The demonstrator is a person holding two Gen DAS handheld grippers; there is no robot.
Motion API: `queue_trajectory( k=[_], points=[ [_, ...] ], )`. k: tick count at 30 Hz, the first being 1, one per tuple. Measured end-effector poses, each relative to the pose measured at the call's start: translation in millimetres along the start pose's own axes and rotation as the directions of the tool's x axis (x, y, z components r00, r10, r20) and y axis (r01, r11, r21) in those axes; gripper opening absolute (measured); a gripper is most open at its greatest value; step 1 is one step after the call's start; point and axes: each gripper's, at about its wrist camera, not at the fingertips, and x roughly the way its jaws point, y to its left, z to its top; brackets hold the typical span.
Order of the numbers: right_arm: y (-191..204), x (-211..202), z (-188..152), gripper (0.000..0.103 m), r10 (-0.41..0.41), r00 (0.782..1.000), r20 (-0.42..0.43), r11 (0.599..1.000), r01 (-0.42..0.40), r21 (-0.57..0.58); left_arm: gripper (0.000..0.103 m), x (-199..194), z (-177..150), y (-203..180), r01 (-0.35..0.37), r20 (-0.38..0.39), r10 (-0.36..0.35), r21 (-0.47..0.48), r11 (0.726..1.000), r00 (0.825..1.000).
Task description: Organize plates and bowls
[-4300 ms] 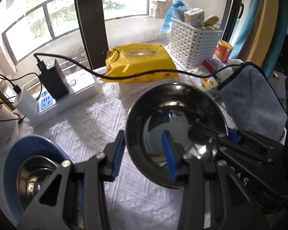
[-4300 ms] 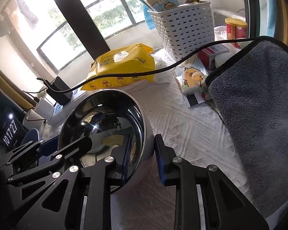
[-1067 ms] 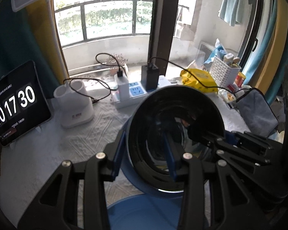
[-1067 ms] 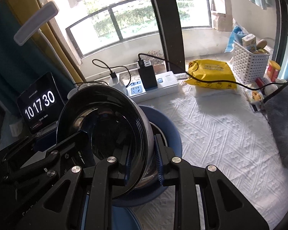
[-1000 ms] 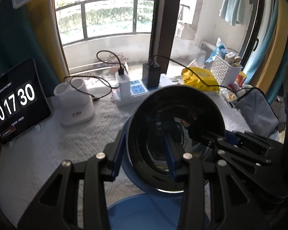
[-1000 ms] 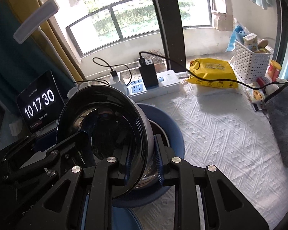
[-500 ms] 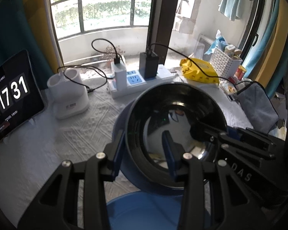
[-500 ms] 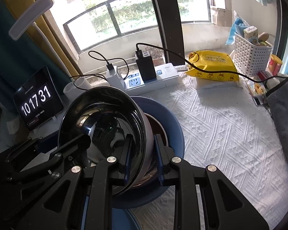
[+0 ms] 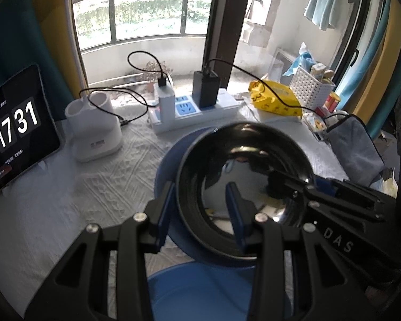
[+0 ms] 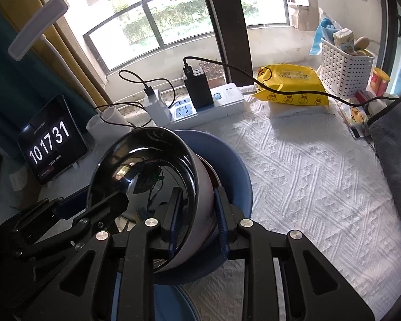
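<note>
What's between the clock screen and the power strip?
In the left wrist view, a white two-cup holder with a black cable stands between the clock screen and the power strip.

Landmark: blue bowl (image 10: 235,171). Right of it, white cloth (image 10: 307,176) lies open to the grey towel (image 10: 395,155). Behind it, power strip (image 10: 208,105) and cables block passage. Left, tablet (image 10: 52,140) and white holder (image 9: 93,131) obstruct.
</note>
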Motion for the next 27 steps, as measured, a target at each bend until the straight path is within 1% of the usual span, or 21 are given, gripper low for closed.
queue_trajectory(
  k=[3, 5, 9, 15, 21, 27],
  points=[
    [-0.7, -2.9, 0.3, 0.036, 0.001, 1.0, 0.008, 1.0, -0.001, 0.004, 0.04, -3.8, 1.1, 1.2, -0.002, 0.01, 0.002, -0.002, 1.0, 1.0],
    [-0.3, -8.0, 1.9, 0.036, -0.002, 1.0, 0.021, 1.0, 0.002, 0.002, 0.04, -5.4, 2.0, 2.8, -0.003, 0.014, 0.003, -0.005, 1.0, 1.0],
    [3.9, -16.5, 4.5, 0.037, -0.01, 0.999, 0.036, 1.0, 0.011, -0.014, 0.04, -8.4, 1.4, 4.5, -0.003, 0.018, 0.003, -0.009, 1.0, 1.0],
    [-0.8, -14.8, 0.9, 0.037, -0.037, 0.999, 0.035, 0.999, 0.037, -0.01, 0.04, -12.3, -1.4, 5.7, -0.002, 0.022, 0.002, -0.009, 1.0, 1.0],
    [-16.4, -13.1, -1.2, 0.038, -0.035, 0.999, 0.027, 0.999, 0.035, 0.022, 0.04, -14.9, -1.7, 7.6, -0.005, 0.023, 0.005, -0.013, 1.0, 1.0],
    [-14.0, -18.4, -0.4, 0.039, -0.034, 0.999, 0.036, 0.999, 0.033, 0.019, 0.041, -20.0, -2.3, 9.3, -0.004, 0.029, 0.005, -0.015, 1.0, 1.0]
  ],
)
